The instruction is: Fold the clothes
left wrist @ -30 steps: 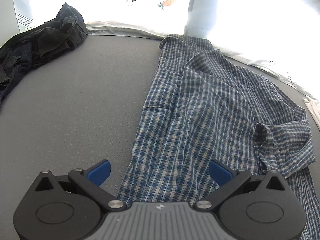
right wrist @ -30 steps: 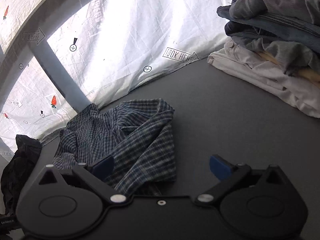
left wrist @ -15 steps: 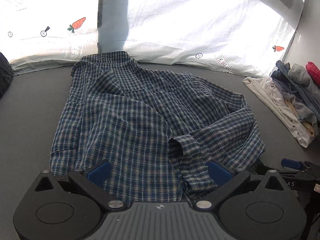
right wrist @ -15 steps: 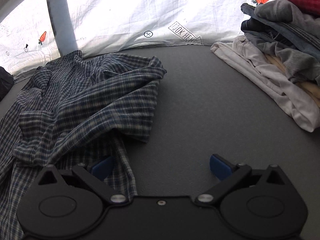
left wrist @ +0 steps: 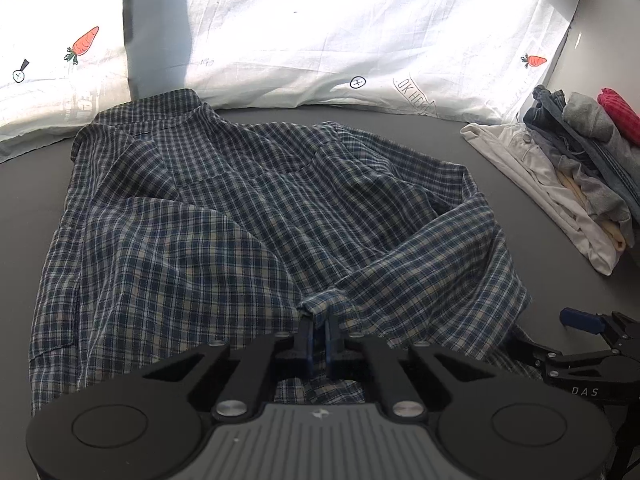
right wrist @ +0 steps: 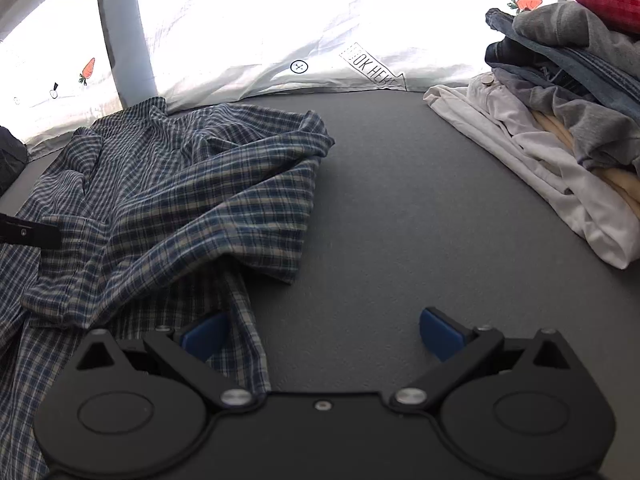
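A blue plaid shirt [left wrist: 224, 216] lies spread and rumpled on the grey table [left wrist: 460, 152], collar toward the far curtain. My left gripper [left wrist: 319, 330] is shut on a folded sleeve cuff of the shirt near its front edge. My right gripper [right wrist: 320, 332] is open, low over the table at the shirt's right edge, its left finger above the shirt hem [right wrist: 240, 320]. The shirt also shows in the right wrist view [right wrist: 180, 200]. The right gripper shows at the lower right of the left wrist view [left wrist: 592, 332].
A pile of folded clothes [left wrist: 576, 168] sits at the right edge of the table, also in the right wrist view [right wrist: 560, 120]. A white printed curtain [left wrist: 320, 32] hangs behind the table. Bare grey table [right wrist: 400, 200] lies between shirt and pile.
My left gripper has closed on the sleeve cuff; it was open before. My right gripper has stayed open beside the shirt's right edge, with little movement.
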`<action>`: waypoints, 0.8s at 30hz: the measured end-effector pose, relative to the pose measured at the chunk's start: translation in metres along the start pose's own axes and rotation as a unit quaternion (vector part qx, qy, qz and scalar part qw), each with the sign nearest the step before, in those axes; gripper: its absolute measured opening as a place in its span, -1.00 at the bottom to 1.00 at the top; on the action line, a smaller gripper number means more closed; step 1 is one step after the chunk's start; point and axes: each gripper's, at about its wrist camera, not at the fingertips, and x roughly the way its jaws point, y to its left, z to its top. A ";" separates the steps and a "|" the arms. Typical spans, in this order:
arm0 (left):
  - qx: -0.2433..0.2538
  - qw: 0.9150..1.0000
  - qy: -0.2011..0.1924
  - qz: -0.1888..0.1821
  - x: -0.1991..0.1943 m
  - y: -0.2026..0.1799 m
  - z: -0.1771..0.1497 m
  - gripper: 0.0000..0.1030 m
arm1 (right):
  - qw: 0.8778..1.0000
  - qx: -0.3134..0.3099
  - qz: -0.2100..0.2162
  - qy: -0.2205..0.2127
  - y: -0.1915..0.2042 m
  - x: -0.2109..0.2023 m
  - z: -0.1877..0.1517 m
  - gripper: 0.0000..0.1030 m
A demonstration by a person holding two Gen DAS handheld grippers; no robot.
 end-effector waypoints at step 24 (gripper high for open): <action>-0.172 0.965 -0.198 0.008 -0.158 0.111 0.049 -0.97 | 0.998 0.038 0.051 0.005 0.052 -0.045 -0.003 1.00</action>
